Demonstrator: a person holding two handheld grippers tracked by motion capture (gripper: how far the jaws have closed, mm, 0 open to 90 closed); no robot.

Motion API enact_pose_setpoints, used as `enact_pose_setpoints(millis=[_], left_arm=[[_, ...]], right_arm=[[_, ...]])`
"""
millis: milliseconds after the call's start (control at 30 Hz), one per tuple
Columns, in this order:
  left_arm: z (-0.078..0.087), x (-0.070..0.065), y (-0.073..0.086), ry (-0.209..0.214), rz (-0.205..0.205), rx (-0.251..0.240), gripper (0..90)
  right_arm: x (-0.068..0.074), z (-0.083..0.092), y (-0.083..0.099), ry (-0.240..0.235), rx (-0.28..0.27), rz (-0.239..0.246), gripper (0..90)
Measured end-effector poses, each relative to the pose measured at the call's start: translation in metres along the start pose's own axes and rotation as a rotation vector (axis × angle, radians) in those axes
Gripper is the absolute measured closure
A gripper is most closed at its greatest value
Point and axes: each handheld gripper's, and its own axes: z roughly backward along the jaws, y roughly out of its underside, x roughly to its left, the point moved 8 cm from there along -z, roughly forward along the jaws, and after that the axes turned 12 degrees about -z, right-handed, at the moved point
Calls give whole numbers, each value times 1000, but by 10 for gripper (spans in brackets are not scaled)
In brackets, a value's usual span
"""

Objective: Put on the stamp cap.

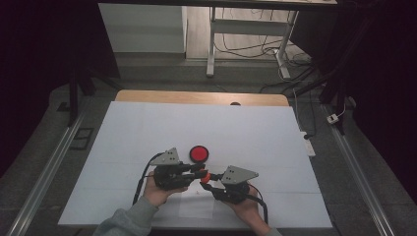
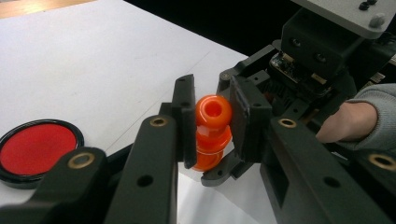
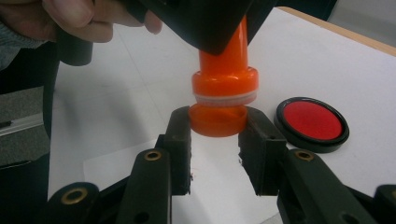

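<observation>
A small orange plastic fitting with a white seam hangs just above the white table cover between my two grippers. My left gripper is shut on the narrow, hollow neck of the orange fitting. My right gripper comes from the opposite side and is shut on the wider bottom ring of the orange fitting. In the high view the left gripper and right gripper meet tip to tip near the front middle. A round red disc with a black rim lies flat just beyond them.
A white sheet covers the table, with the wooden edge showing at the far side. A small paper rectangle lies under the hands. The red disc lies close to the right gripper's right jaw.
</observation>
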Motion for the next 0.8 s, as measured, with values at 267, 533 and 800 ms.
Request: enact_pose_setpoints(millis=[267,533,800], left_arm=[[-1,0,2,-5,-5,12,728],[-2,1,4,-6,-3,17,728],[-2,1,5,-6,-6,17,729]], right_arm=[[1,0,-1,-1,-3,-1,646],[-1,2,-2,3,-13,-5,646],[-1,1,-1,3,-11,-8,646]])
